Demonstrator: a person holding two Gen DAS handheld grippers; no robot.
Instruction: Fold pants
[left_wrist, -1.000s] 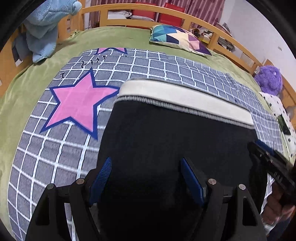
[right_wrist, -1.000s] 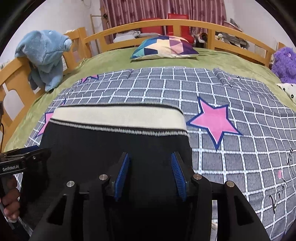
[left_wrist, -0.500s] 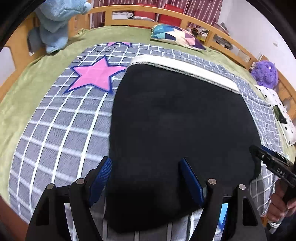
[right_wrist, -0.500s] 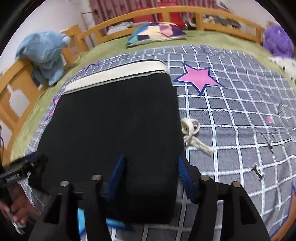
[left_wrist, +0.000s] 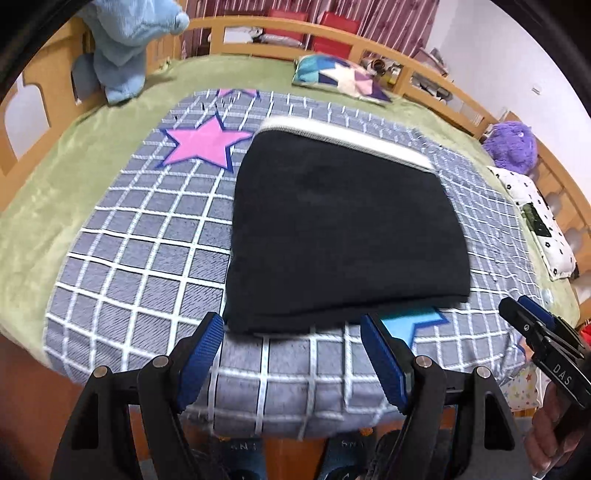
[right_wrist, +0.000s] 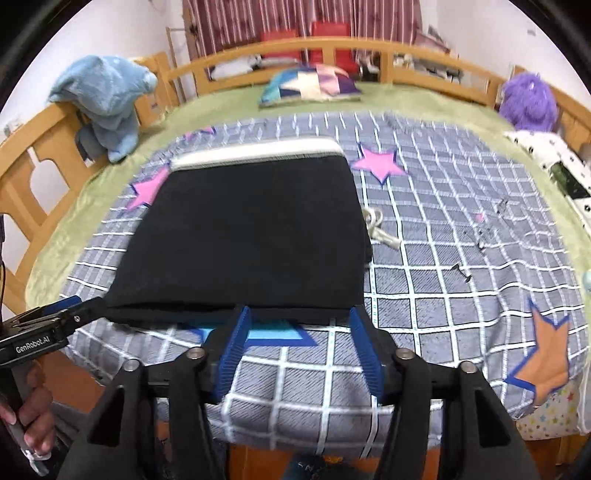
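The pants (left_wrist: 343, 236) lie folded into a flat black rectangle on the grid blanket (left_wrist: 140, 258), near the bed's front edge, with the white waistband (left_wrist: 347, 138) at the far end and the folded edge nearest the cameras. A pale drawstring (right_wrist: 378, 230) pokes out from the pants' right side onto the blanket. Under the near edge a blue star (left_wrist: 413, 321) printed on the blanket shows partly, and pink stars (right_wrist: 378, 164) sit beside the waistband on either side. The left hand-held gripper (left_wrist: 291, 354) hangs just off the near edge of the pants, its blue pads (left_wrist: 201, 354) standing wide with nothing between them and touching no cloth. The right hand-held gripper (right_wrist: 301, 345) hangs over the same front edge further right; its jaws are opening, empty, with the pads (right_wrist: 364, 350) clear of the fabric. In each wrist view the other gripper appears at the side, with a hand (right_wrist: 31, 410) wrapped around its handle. The blanket covers a green sheet (left_wrist: 44, 192) on a bed with a wooden rail (right_wrist: 280, 50). Farther back lie a patchwork pillow (right_wrist: 310, 85), a blue plush (right_wrist: 107, 99) draped on the left rail, and a purple plush (right_wrist: 528, 101) at the right. An orange star (right_wrist: 546, 358) marks the blanket's near right corner.
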